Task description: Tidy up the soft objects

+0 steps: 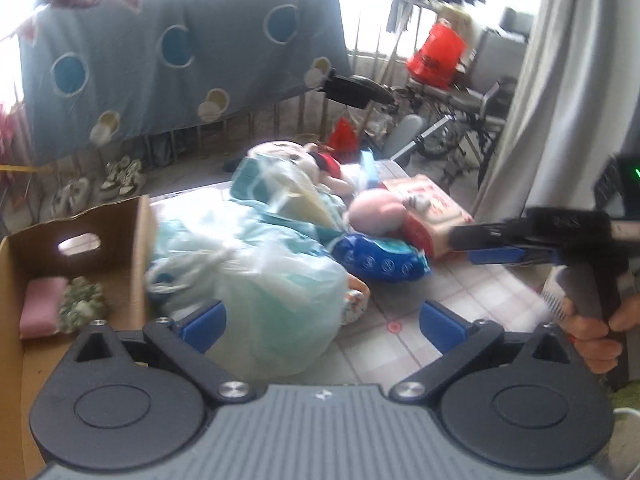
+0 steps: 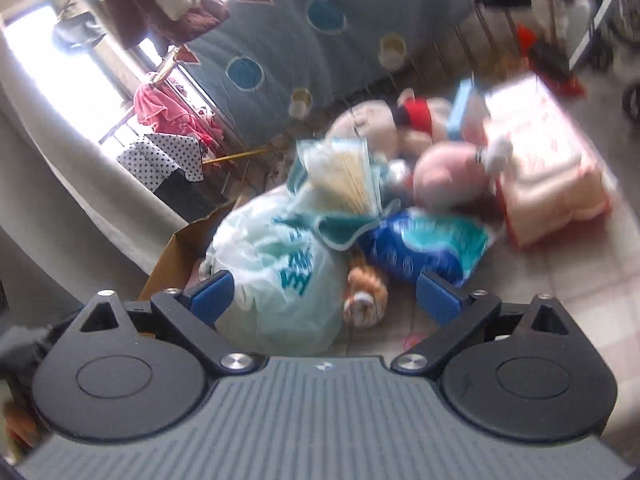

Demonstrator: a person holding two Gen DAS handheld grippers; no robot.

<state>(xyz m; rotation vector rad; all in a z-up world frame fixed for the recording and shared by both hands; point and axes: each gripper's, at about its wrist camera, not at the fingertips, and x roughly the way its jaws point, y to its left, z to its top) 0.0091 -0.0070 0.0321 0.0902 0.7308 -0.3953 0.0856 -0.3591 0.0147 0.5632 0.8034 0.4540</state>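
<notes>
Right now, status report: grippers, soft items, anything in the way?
Left gripper open, empty. Right gripper open, empty. Soft pile on table; pink sponge in cardboard box. Plastic bag sits in front.

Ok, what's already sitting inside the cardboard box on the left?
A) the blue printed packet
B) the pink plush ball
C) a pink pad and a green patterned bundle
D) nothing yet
C: in the left wrist view the cardboard box holds a pink pad beside a green patterned bundle.
</notes>
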